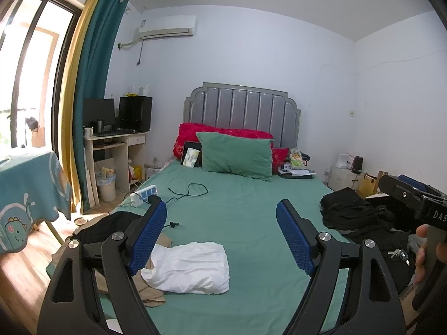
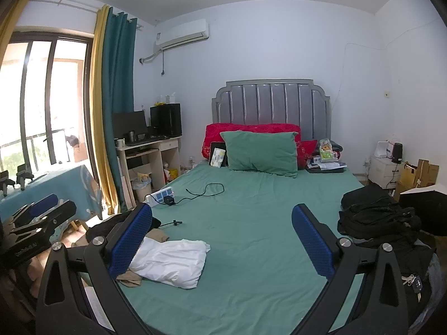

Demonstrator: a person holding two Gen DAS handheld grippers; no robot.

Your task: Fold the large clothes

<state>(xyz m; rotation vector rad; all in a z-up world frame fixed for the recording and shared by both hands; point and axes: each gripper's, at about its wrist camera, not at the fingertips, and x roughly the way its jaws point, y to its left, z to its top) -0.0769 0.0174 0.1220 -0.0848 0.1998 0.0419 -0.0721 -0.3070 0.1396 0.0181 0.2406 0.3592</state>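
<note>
Left gripper [image 1: 220, 240]: raised over the foot of the bed, jaws spread wide, nothing between the blue pads.
Right gripper [image 2: 220, 240]: likewise held above the bed, jaws wide apart and holding nothing; a person's hand [image 1: 426, 254] on its handle shows at the edge of the left view.
White garment [image 1: 190, 265]: lies on the green sheet [image 1: 251, 209] near the foot of the bed, toward the window side, gathered into a rough, soft-edged packet rather than spread flat; it looks loosely doubled over, not a crisp fold.
Tan garment [image 2: 131, 275]: partly under the white one, peeking out at its near and left edges, crumpled.
Dark clothing, left [image 2: 111, 224]: heaped at the bed's left edge, unfolded.
Black pile, right [image 2: 377, 217]: bunched on the bed's right side, not folded; keys [image 2: 413, 282] lie just in front of it.
Clutter: a power strip [image 1: 144, 191] and a black cable [image 1: 192, 191] lie on the sheet mid-bed.
Progress: no neat stack is visible; several garments lie in heaps. The white piece could be half-folded or merely dropped, and the pictures do not settle which.
</note>
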